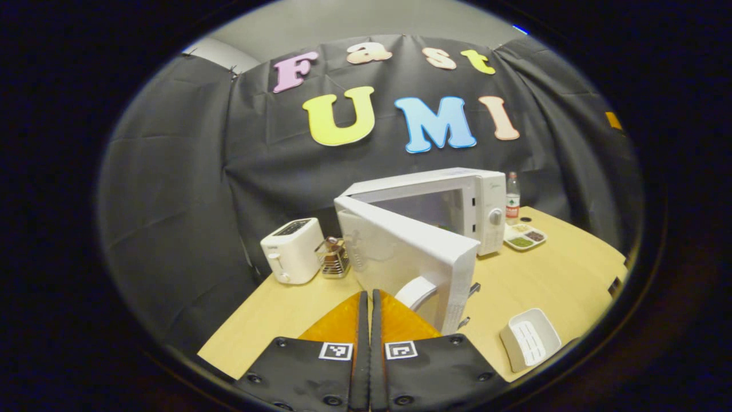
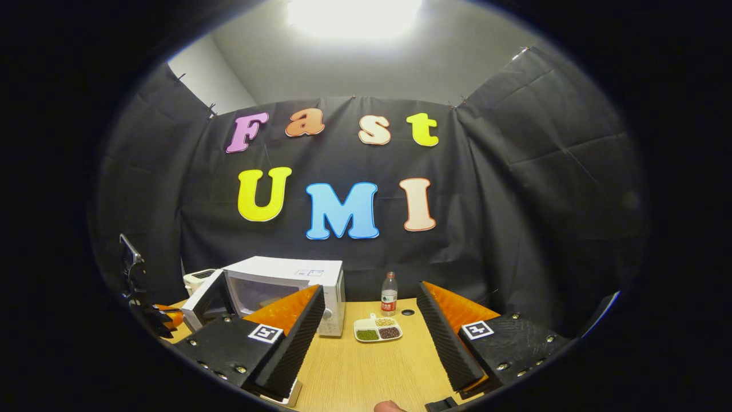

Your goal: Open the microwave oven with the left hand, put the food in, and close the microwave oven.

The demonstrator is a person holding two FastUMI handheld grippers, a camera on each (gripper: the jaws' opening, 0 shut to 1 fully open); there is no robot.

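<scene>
While left tongs (image 1: 366,297) pinch together, right tongs (image 2: 370,320) gape beside microwave door (image 1: 409,257).

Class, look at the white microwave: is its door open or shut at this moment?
Open. The microwave door stands swung out from the microwave, so the cavity shows behind it.

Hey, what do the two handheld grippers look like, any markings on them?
Both grippers have two wedge-shaped fingers on black bolted plates. Each plate carries a small square black-and-white tag. That goes for the left gripper and the right gripper. The right gripper's inner finger faces are ribbed.
</scene>
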